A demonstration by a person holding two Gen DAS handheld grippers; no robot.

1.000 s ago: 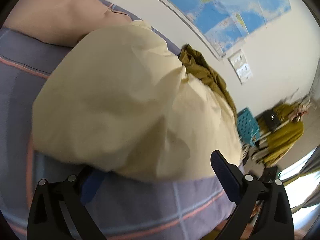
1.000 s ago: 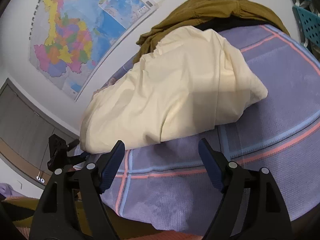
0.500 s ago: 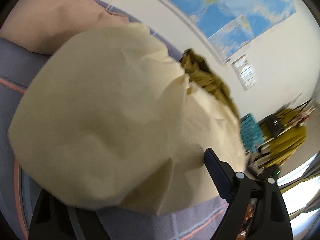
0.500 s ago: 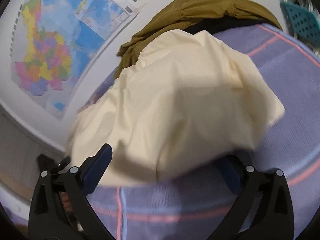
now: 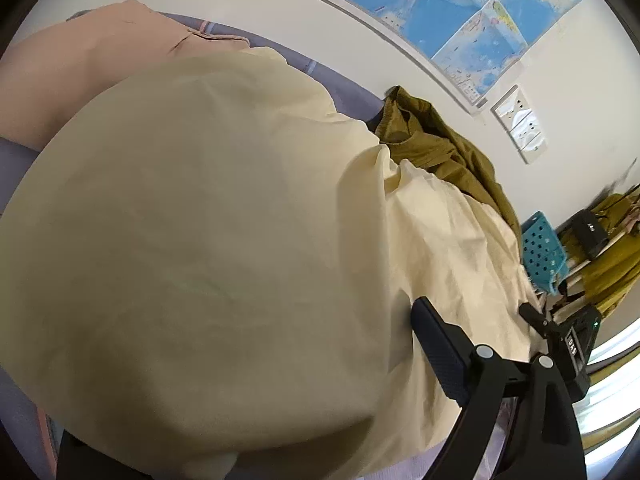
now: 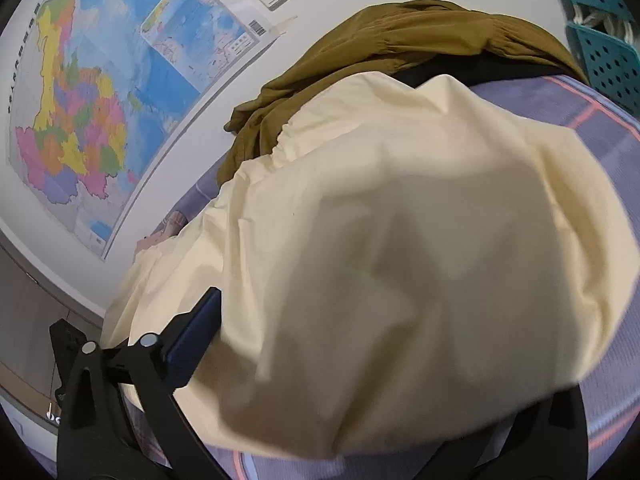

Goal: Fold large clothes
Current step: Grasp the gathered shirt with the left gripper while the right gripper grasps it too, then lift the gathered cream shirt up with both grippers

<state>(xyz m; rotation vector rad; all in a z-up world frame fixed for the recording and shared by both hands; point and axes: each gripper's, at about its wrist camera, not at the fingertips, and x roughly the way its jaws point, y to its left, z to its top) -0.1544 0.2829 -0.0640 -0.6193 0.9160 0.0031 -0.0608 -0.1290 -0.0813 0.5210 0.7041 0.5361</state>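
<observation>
A large cream-yellow garment [image 5: 220, 220] lies bunched on the purple plaid bed sheet [image 5: 20, 156] and fills most of both views. My left gripper [image 5: 280, 340] is at its near edge, jaws wide and opening. The right finger [image 5: 440, 356] shows against the cloth, and the left one is hidden under it. My right gripper [image 6: 352, 320] meets the same cream garment [image 6: 400, 240] from the other side, jaws wide and closing. Its left finger [image 6: 192, 340] is visible; the right one is covered by cloth. The fabric lies between both pairs of jaws, and no pad is seen pressing on it.
An olive-green garment [image 6: 380, 40] is heaped behind the cream one against the wall. A pink garment [image 5: 80, 68] lies at the far left of the bed. A teal perforated basket [image 5: 540, 248] stands beyond the bed's end. A map [image 6: 80, 100] and sockets hang on the wall.
Both grippers have moved in on the cream garment. It now covers one finger of each and hides most of the sheet that showed in front of it.
</observation>
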